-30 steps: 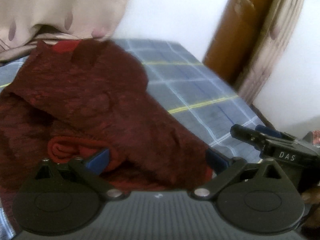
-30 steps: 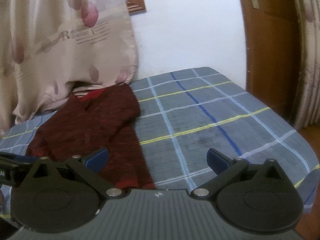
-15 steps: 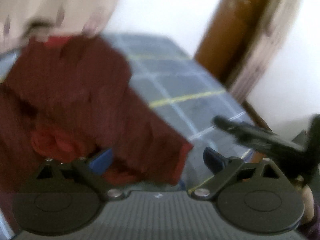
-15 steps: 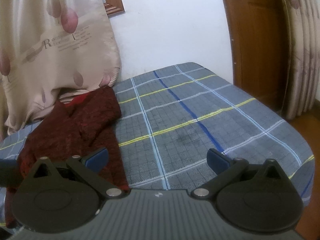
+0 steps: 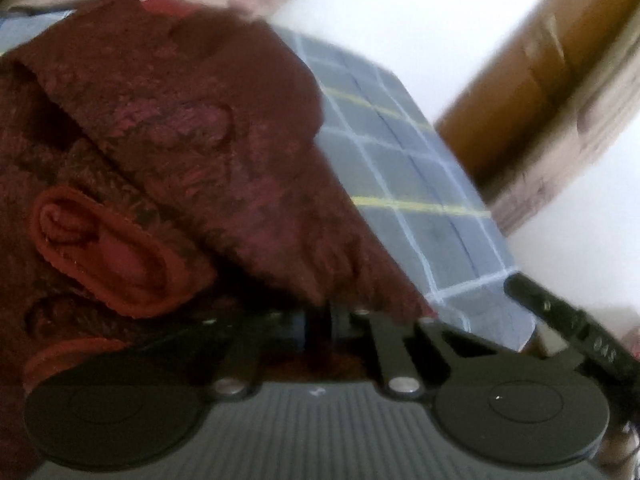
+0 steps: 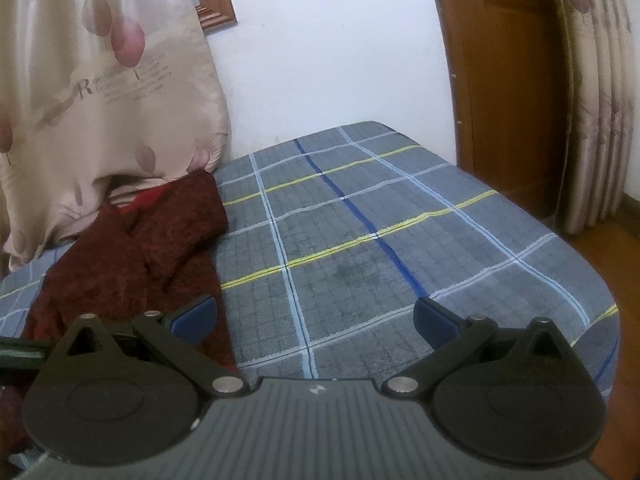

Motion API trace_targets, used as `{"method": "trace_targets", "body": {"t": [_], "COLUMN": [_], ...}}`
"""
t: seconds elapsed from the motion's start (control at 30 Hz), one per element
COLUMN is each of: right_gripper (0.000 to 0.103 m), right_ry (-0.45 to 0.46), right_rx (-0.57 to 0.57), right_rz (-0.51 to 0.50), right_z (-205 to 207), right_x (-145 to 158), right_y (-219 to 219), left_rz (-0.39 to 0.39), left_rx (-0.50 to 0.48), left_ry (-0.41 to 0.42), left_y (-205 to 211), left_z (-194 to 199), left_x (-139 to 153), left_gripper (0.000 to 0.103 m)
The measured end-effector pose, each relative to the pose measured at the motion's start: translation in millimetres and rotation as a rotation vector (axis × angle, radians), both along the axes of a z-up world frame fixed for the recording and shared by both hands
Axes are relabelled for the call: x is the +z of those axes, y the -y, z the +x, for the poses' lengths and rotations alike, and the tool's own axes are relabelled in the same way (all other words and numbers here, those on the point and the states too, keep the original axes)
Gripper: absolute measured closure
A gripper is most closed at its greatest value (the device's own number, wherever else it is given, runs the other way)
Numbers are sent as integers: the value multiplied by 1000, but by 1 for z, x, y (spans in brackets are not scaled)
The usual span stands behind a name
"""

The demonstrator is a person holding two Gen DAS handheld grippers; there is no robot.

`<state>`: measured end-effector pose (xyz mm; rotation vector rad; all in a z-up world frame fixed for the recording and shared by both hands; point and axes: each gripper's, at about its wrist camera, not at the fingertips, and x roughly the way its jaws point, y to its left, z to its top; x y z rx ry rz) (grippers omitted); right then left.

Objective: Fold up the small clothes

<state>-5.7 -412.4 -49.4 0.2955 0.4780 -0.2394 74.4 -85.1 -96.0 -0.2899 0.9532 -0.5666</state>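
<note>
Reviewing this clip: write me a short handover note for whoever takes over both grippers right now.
Left gripper: shut on the near hem of the dark red fuzzy knit sweater.
Right gripper: open, empty, above the grey plaid bedsheet just right of the sweater.
Sweater: crumpled on the sheet's left side, one red-cuffed sleeve lying across the body, far end by the beige printed curtain.
Done: one corner gripped.
Left: probably take the hem's other end with the right gripper, spread the sweater flat, fold sleeves and body.
</note>
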Motion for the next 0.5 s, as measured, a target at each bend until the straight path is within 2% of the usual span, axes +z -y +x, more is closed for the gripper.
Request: {"method": "trace_targets", "body": {"t": [0.1,0.23,0.37,0.5], "right_gripper": [0,0,0,0], "right_ry": [1,-2,-17,-26], "right_rx": [7,-1,-14,-1], "right_rz": [-8,-23,-28,-40], "right_z": [0,-1,0,4], "right_x": [1,4,4,6], "right_y": [-2,-4,-5,-11], "left_rz": [-10,-48,-77,-72], "left_rx": [16,62,207,446], "left_ry": [42,177,331,469], "left_y": [-1,-15,-55,-121], "left_z": [-5,-9,1,24], "left_x": [13,61,122,179], "left_gripper": [96,96,96,96]}}
